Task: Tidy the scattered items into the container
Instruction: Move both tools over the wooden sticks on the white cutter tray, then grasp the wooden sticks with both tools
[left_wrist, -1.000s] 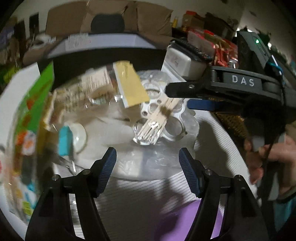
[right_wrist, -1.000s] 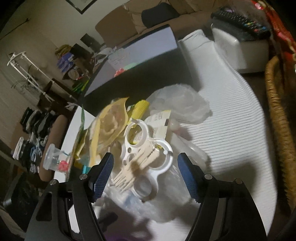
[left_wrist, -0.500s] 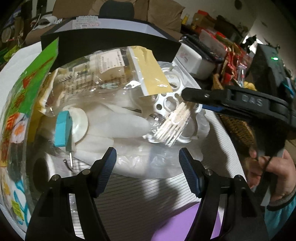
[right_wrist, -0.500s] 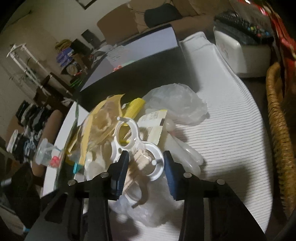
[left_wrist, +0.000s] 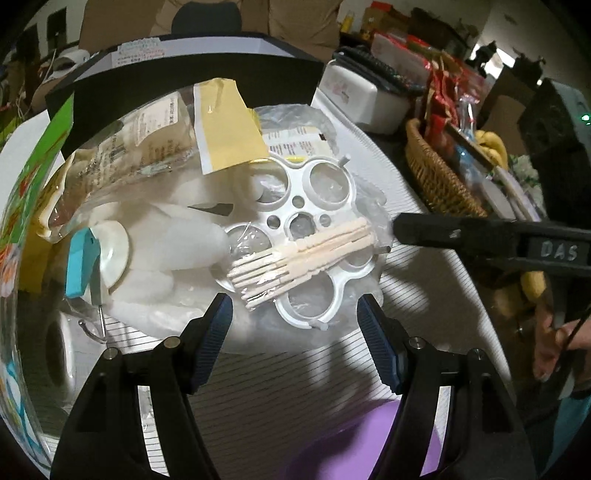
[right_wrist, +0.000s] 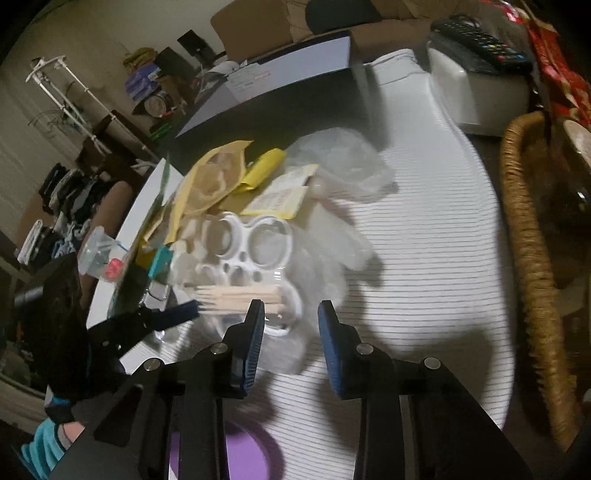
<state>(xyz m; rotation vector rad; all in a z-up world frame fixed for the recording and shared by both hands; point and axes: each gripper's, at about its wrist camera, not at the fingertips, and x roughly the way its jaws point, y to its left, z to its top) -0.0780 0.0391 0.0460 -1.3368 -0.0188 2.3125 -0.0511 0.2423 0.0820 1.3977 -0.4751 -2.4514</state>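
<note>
Right tongs (right_wrist: 291, 316) part-open beside wooden forks (right_wrist: 236, 295).

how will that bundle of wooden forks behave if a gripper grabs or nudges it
The wooden forks look thin and light, so probably stiff but snappable under a hard pinch. They seem to be loose pieces stacked together, so they may fan apart. They lie across the holed white ring tray over crinkly plastic, so a push could slide them off.
</note>
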